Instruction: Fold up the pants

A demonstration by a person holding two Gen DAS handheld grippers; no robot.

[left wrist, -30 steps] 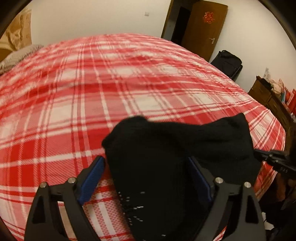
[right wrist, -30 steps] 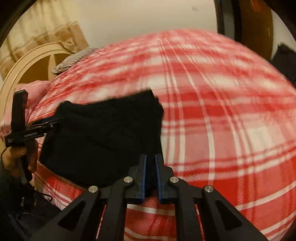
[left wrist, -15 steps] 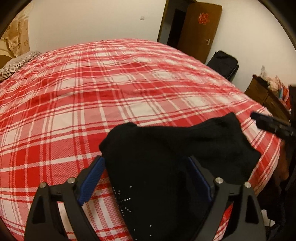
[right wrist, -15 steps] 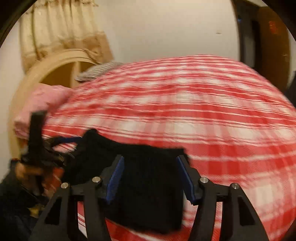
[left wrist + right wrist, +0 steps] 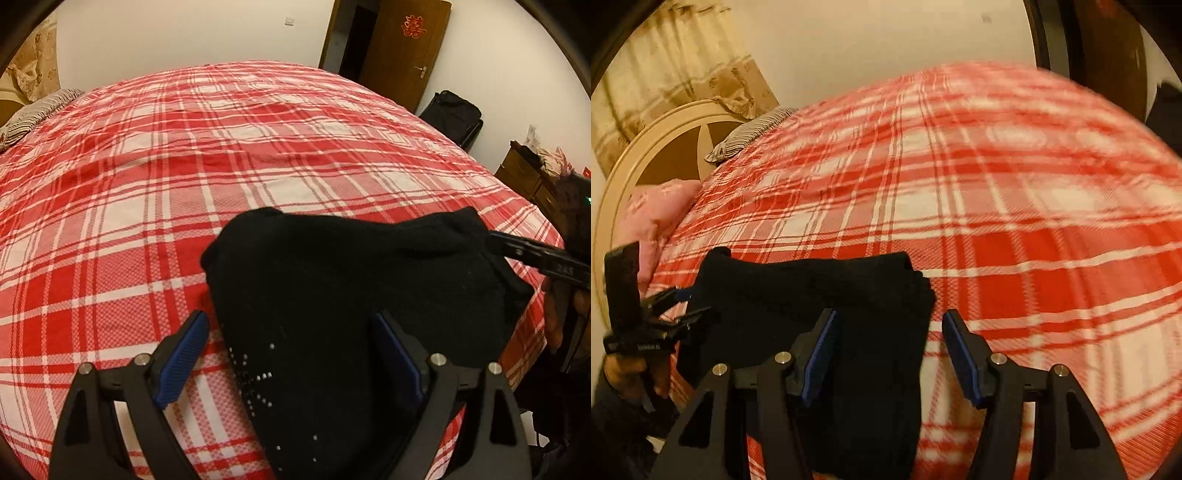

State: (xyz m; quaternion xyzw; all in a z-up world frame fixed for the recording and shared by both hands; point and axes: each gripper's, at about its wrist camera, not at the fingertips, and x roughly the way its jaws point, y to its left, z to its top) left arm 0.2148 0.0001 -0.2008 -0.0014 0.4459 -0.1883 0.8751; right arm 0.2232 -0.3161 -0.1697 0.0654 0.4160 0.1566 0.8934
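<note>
1. Pants, black and bunched into a thick folded stack, lie at the near edge of the bed, directly ahead of both our grippers.
2. Our left gripper stands spread wide, blue pads either side of the stack's near end, gripping nothing; the cloth sits between the fingers without being pinched.
3. Our right gripper is likewise released, its left pad over the pants' right edge and its right pad over bare plaid.
4. Seen from the left wrist, the stack's long axis runs sideways, from a rounded corner at centre to a far corner on the right, where the right gripper's tip reaches it; whether it touches, we cannot tell.
5. Each hand covers its own end, so we judge neither nearer overall; the next grasp turns on closing at those two corners.
6. Nothing lies on the plaid beyond the pants. A striped pillow sits well apart at the headboard, a pink one beside it, and a black bag by the door.
</note>
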